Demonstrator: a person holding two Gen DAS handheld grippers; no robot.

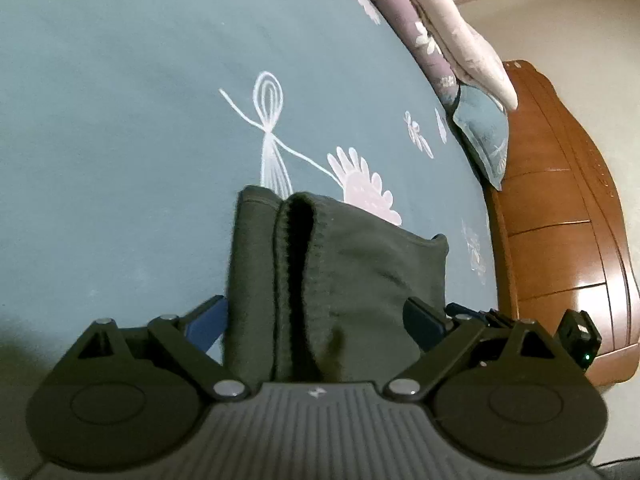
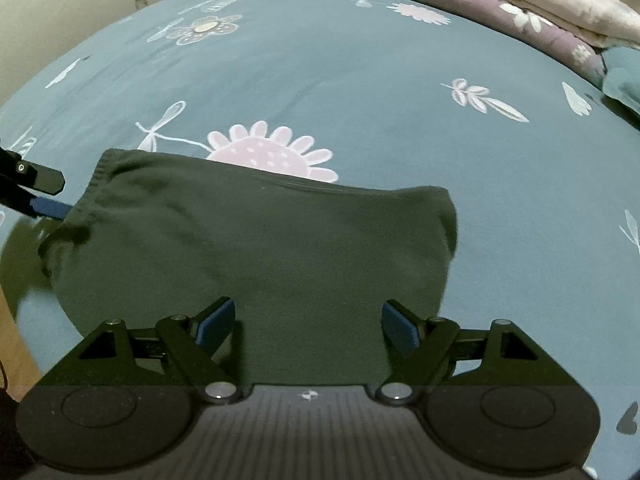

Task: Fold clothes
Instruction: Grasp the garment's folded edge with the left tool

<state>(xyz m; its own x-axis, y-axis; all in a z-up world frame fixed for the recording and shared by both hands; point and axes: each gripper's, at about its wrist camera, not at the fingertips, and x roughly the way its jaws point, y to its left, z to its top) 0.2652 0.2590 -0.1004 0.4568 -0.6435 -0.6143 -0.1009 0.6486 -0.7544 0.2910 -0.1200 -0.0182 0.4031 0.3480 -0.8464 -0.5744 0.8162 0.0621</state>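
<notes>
A dark green folded garment (image 2: 256,248) lies flat on the blue-grey flowered bedsheet (image 2: 360,80). My right gripper (image 2: 308,322) hangs open over the garment's near edge, and its blue pads (image 2: 216,320) press on nothing. My left gripper (image 2: 48,194) comes in from the left at the garment's hemmed corner. In the left wrist view the garment (image 1: 340,272) runs lengthways between the left gripper's (image 1: 316,320) wide-set fingers, its folded edges showing a dark slit. The pads stand clear of the cloth on both sides.
Folded purple and pink quilts (image 2: 520,4) lie along the bed's far side, with a blue pillow (image 1: 484,136) beside them. A wooden headboard (image 1: 560,220) rises at the right in the left wrist view. Wooden floor (image 2: 16,340) shows past the bed's left edge.
</notes>
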